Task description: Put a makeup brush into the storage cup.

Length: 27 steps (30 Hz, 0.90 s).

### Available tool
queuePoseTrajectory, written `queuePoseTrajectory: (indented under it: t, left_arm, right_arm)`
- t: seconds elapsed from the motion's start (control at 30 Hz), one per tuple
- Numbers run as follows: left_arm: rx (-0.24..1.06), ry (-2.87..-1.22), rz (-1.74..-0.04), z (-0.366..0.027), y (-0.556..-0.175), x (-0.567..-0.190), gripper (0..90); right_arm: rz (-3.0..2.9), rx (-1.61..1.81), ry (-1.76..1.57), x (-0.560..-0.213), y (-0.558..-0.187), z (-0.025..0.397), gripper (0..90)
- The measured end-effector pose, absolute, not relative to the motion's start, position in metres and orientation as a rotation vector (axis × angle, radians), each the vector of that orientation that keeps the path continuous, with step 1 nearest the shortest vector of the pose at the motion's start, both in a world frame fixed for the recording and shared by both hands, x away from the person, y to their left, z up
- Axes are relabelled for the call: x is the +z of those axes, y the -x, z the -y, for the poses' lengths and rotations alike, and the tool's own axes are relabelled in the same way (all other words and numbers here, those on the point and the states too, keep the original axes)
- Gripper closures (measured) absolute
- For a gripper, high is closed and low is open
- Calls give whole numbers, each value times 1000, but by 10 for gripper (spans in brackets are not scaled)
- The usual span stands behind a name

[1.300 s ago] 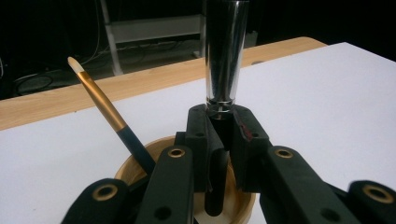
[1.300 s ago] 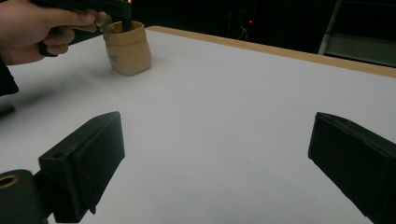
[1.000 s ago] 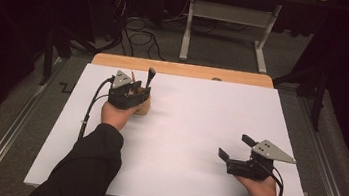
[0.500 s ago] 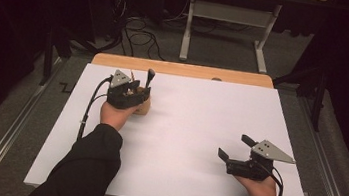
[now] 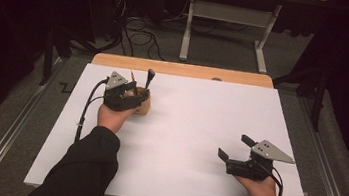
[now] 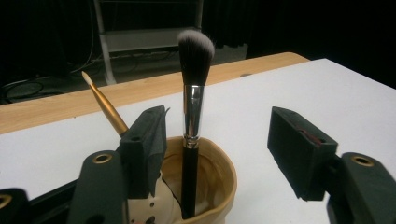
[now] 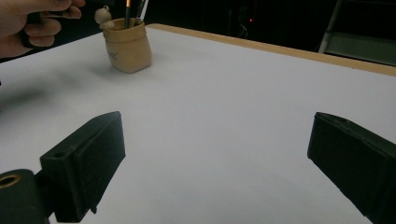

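White sheet (image 5: 183, 129) covers wooden table (image 5: 181, 69); dark room, cables (image 5: 137, 35) behind.

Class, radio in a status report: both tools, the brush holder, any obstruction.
Left tool open, jaws astride big brush in tan holder. Right tool open, apart on white table. Thin gold brush close beside left jaw.

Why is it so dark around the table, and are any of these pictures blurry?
High view: light falls on the white table, the floor behind stays dim. Left gripper view: the makeup brush is sharp, the near tongs soft. Right gripper view: the cup casts a soft shadow; the hand is a bit blurred.
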<state>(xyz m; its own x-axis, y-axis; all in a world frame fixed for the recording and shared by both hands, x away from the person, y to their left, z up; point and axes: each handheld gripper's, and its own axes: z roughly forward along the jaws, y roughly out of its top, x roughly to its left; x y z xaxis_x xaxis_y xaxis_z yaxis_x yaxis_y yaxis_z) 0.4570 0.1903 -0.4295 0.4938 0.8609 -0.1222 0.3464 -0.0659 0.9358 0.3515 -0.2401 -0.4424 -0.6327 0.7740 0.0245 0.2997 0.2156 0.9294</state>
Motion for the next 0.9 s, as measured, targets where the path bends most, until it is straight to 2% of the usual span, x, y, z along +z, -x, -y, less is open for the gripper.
queuePoseTrajectory:
  t: [0.53,0.9]
  left_arm:
    - [598,-1644,-1064,-198,-435,-429,233]
    - [567,-1652,-1056,-201,-420,-429,193]
  right_arm:
    - [-2042,1404,-993,-442,-352,240,49]
    - [-2039,1404,-994,-442,-351,240,48]
